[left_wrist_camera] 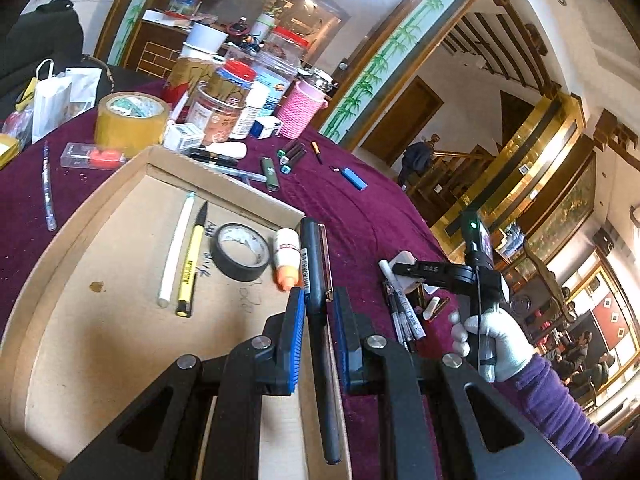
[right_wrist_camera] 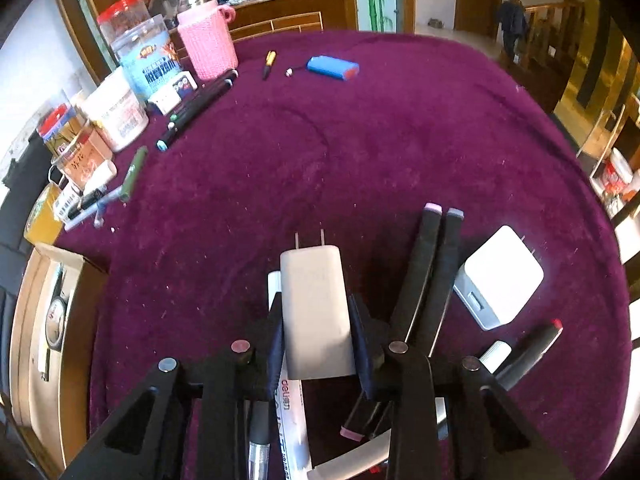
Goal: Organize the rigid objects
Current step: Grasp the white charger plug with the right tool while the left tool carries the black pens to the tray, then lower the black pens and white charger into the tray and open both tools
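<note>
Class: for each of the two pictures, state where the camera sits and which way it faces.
Left wrist: on the left hand-held gripper, facing the cardboard tray, gripping a black marker; gloved hand visible.
Right wrist: on the right hand-held gripper, angled down at the purple tablecloth, clamping a white charger.
Shared: the pink knitted cup, tray.
</note>
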A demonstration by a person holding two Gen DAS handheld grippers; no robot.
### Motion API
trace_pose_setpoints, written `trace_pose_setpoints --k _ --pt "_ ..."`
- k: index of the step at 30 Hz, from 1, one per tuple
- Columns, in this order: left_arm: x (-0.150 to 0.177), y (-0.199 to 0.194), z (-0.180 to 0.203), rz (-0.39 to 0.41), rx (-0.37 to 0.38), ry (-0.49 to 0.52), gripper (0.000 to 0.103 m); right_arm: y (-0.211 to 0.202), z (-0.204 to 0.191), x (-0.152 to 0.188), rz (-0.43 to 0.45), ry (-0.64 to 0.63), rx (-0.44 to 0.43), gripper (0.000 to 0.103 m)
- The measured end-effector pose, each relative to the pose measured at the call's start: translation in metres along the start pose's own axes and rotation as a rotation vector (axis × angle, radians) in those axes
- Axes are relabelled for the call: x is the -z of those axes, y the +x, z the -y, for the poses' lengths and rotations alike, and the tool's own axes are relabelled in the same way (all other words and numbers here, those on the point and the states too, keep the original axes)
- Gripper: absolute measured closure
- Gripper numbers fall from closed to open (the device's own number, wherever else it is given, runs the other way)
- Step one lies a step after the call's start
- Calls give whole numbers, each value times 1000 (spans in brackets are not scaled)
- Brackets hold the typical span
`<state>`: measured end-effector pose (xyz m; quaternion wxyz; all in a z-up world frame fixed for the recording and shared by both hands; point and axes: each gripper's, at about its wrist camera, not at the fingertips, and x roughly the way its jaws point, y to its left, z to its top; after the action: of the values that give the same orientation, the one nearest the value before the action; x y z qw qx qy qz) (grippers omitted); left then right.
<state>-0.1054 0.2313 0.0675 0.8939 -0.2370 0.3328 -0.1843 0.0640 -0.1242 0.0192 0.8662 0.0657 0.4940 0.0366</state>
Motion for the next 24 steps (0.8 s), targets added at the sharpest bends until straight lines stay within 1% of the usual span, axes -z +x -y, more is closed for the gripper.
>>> trace_pose_setpoints --k 2,4,6,8,9,11,14,17,22,24 --pt "-3 -5 -5 7 -36 2 89 -4 6 3 19 34 -6 73" --pt "-8 -9 -12 10 -82 6 89 -14 9 5 56 52 -26 73" --pt "-16 -10 -21 -1 -152 17 89 -25 8 6 85 60 -42 73" --pt "-26 -7 -34 -27 -225 22 89 -37 5 5 105 62 -74 73" --pt "-33 -3 -42 -52 -257 18 89 -43 1 5 110 59 -96 73" --pt "-43 6 -56 -91 -296 10 89 -49 -8 6 111 46 -132 73" --pt "-60 28 -71 -166 -361 20 89 -54 -27 11 98 24 -202 73" --pt "-70 50 -82 -236 -399 27 89 -55 -53 18 68 0 -282 72" --pt "-79 84 -93 -312 -471 46 89 -50 -95 28 20 -51 -365 72" --pt "-82 90 -97 -321 -472 35 89 -47 -113 32 -5 -70 -405 72"
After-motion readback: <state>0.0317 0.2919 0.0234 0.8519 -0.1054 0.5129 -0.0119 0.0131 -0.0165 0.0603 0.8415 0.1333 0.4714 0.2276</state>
